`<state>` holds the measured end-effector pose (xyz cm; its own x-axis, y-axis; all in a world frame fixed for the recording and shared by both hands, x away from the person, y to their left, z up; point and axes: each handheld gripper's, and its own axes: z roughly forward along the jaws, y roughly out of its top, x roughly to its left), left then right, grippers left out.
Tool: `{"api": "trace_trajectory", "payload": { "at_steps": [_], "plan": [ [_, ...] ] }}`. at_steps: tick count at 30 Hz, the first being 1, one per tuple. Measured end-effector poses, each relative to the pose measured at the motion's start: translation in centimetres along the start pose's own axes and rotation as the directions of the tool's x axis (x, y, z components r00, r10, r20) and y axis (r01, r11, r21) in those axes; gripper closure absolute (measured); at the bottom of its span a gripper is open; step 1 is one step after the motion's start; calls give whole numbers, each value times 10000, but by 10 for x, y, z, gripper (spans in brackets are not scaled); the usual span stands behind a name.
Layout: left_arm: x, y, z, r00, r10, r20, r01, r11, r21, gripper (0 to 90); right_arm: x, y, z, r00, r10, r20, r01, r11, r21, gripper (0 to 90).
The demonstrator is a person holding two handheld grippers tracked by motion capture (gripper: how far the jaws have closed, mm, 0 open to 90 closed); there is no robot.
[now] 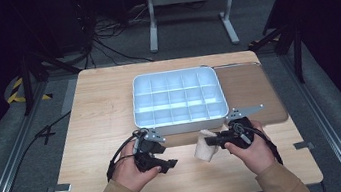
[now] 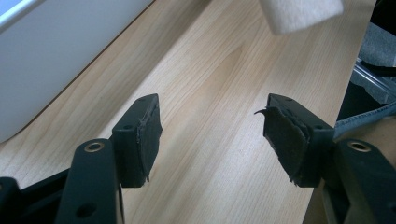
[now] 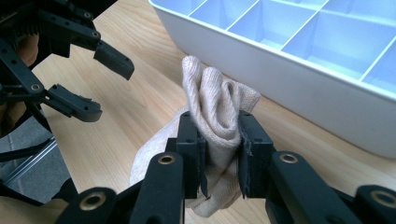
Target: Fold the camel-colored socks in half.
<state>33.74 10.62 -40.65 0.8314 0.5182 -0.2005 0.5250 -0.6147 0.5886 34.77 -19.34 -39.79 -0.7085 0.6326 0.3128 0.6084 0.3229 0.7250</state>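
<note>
Nearest the person, the right gripper (image 3: 218,154) has its jaws closed partway on a bunched beige sock (image 3: 215,105), pads pressing both sides of the folded knit, the loose end drooping toward the wooden table (image 1: 95,116); in the high view the sock (image 1: 204,145) hangs at the front of the table, between the two hands and just short of the tray; beside it the left gripper (image 1: 165,163) stands with its jaws wide apart and nothing between them, only bare wood ahead of its pads (image 2: 144,140); beyond lies the white divided tray (image 1: 178,97), its compartments apparently empty, with a brown mat (image 1: 254,92) at its right; the step in hand looks like carrying the gripped sock to the tray; the next move probably calls for lifting it clear of the near wall, centring it over one compartment, and opening only once it sits inside.
</note>
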Motion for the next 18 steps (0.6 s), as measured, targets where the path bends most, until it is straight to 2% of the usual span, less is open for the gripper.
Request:
{"api": "trace_trajectory", "payload": {
  "at_steps": [18],
  "plan": [
    [5, -2, -5, 9998, -92, -149, 92, 10000, -39, 373, -12, 17, -15, 9987, -60, 504, 73, 9996, -258, 739]
  ]
}}
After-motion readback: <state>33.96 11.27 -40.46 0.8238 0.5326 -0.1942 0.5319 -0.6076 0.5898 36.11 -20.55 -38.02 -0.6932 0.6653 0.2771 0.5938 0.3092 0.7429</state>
